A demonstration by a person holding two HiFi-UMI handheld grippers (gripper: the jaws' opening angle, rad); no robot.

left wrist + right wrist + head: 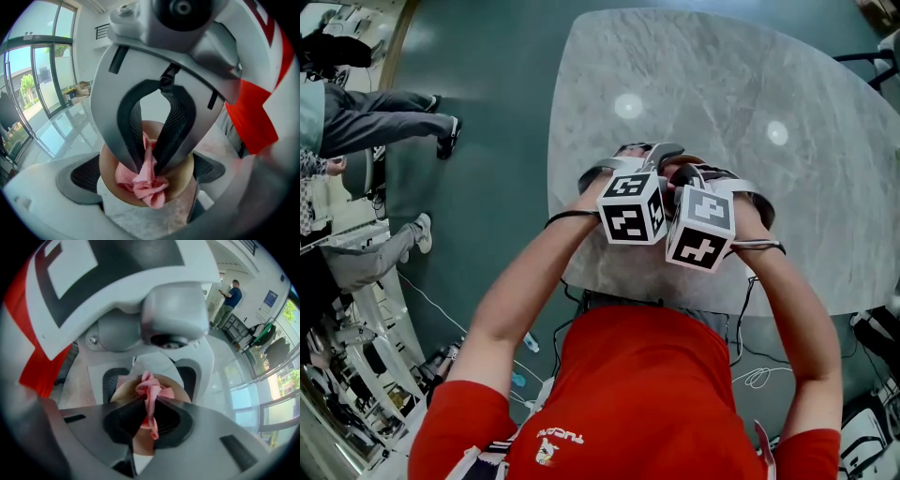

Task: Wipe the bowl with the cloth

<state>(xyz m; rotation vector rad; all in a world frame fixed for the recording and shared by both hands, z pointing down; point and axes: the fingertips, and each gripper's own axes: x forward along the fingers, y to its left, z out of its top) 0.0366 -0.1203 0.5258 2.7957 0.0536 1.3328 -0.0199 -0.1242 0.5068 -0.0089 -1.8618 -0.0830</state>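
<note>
A tan bowl [180, 183] sits between the black pads [79, 178] of my left gripper [145, 176], which is shut on its sides. My right gripper [149, 164] points down into the bowl, shut on a crumpled pink cloth [147, 185] that rests against the bowl's inside. In the right gripper view the cloth [150, 387] is pinched in my right gripper [149, 401], with the bowl [124, 392] behind it and my left gripper [150, 378] around it. The head view shows both grippers, left [633, 159] and right [712, 178], close together above the table; they hide the bowl.
The grey marble table [769, 75] lies under the grippers, its near edge by my body. People's legs [384, 117] and equipment are on the floor at the left. Cables [755, 375] lie below the table edge. A person [229, 298] stands far off.
</note>
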